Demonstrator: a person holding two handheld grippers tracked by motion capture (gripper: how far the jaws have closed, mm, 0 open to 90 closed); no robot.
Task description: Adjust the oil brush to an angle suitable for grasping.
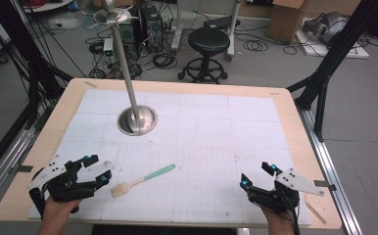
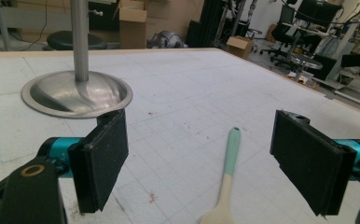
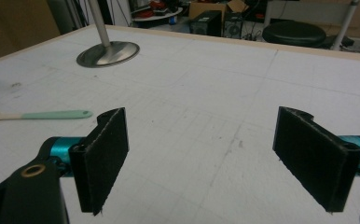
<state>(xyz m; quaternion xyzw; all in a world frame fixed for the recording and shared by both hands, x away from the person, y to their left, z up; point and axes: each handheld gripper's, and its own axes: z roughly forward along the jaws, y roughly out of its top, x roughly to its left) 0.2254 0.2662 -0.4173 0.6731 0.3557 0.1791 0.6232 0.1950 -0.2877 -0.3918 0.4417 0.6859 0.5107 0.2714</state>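
A small brush (image 1: 143, 180) with a mint-green handle and a pale head lies flat on the white gridded mat (image 1: 201, 132), near the front, left of centre. My left gripper (image 1: 99, 169) rests at the front left corner with its jaws wide open. In the left gripper view the brush (image 2: 229, 158) lies on the mat just ahead, between the open jaws of the left gripper (image 2: 201, 126), untouched. My right gripper (image 1: 257, 175) sits at the front right, open and holding nothing. In the right gripper view, the right gripper (image 3: 201, 116) faces bare mat and the brush (image 3: 52, 115) lies far to the left.
A metal stand with a round domed base (image 1: 137, 120) and a tall slanting pole stands on the mat's back left. Beyond the wooden table edge (image 1: 177, 84) are a black stool (image 1: 209, 41), cables, a cardboard box (image 1: 287, 17) and black frame legs (image 1: 324, 73).
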